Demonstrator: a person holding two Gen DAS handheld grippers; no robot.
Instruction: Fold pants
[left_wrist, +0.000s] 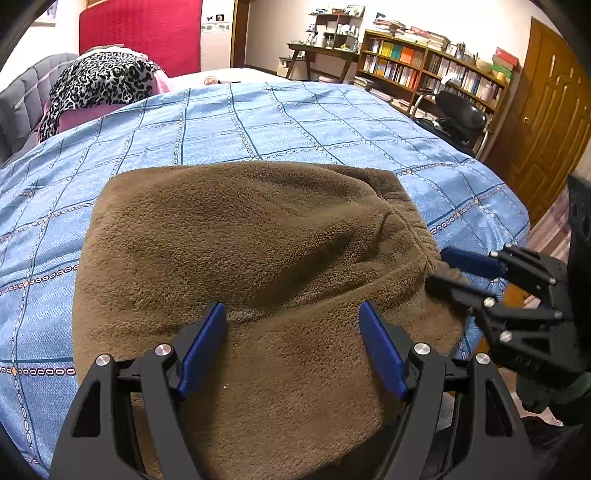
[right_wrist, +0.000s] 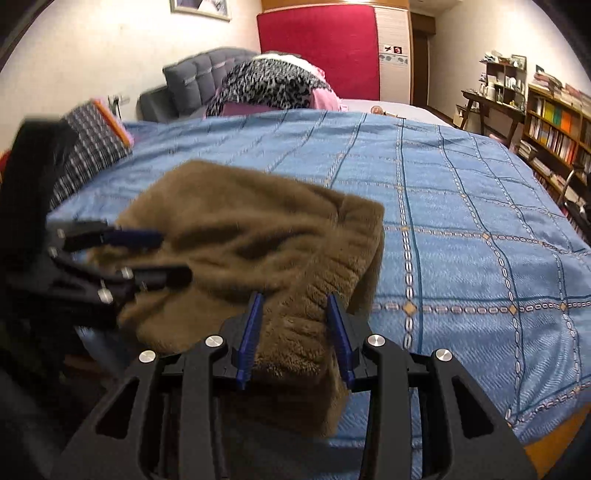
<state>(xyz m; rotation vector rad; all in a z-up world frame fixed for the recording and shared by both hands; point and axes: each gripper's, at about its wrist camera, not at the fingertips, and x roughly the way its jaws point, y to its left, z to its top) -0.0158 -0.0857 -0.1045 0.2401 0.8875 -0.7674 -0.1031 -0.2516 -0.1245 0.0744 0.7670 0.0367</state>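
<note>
Brown fleece pants (left_wrist: 258, 240) lie bunched on the blue checked bedspread (left_wrist: 258, 122), near its front edge. My left gripper (left_wrist: 291, 308) stands wide open over the near fold of the pants, its blue pads apart from the fleece on both sides. In the right wrist view that gripper (right_wrist: 173, 254) reaches in from the left across the pants (right_wrist: 240, 229). My right gripper (right_wrist: 293, 301) is shut on the ribbed waistband (right_wrist: 295, 325), which fills the gap between its pads. From the left wrist view the right gripper (left_wrist: 436, 269) pinches the waistband corner at the right.
A leopard-print blanket (left_wrist: 99, 81) and pink bedding lie at the head of the bed by a grey headboard (right_wrist: 199, 77). A plaid cloth (right_wrist: 92, 144) sits at the left edge. Bookshelves (left_wrist: 424, 66), a black chair (left_wrist: 461, 110) and a wooden door (left_wrist: 546, 122) stand to the right.
</note>
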